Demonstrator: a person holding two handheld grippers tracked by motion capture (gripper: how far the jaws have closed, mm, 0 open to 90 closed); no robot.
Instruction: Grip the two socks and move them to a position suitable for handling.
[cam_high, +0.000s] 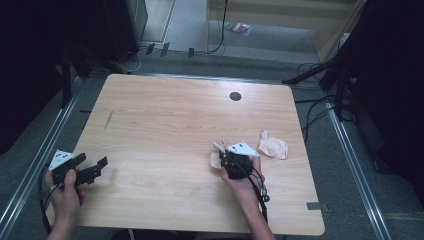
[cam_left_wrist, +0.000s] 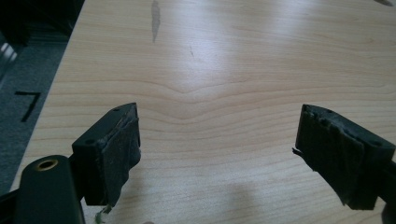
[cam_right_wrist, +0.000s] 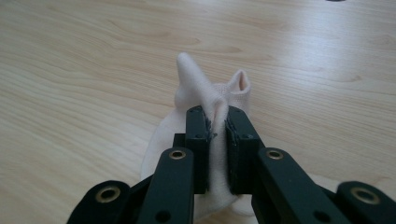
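A pale pink sock (cam_right_wrist: 205, 100) is pinched between the jaws of my right gripper (cam_right_wrist: 215, 122), its cloth bunched up above the fingertips. From above, this sock (cam_high: 216, 157) peeks out left of the right gripper (cam_high: 231, 156), right of the table's middle. A second pale pink sock (cam_high: 273, 146) lies crumpled on the wooden table (cam_high: 165, 115), just right of that gripper. My left gripper (cam_high: 97, 167) hovers over the table's front left edge, jaws wide apart. In the left gripper view the left gripper (cam_left_wrist: 217, 140) has only bare wood between its pads.
A dark round grommet (cam_high: 235, 96) sits in the table near its far edge. A short dark mark (cam_high: 108, 118) lies on the wood at far left. Cables and black stands (cam_high: 325, 75) surround the table on the grey floor.
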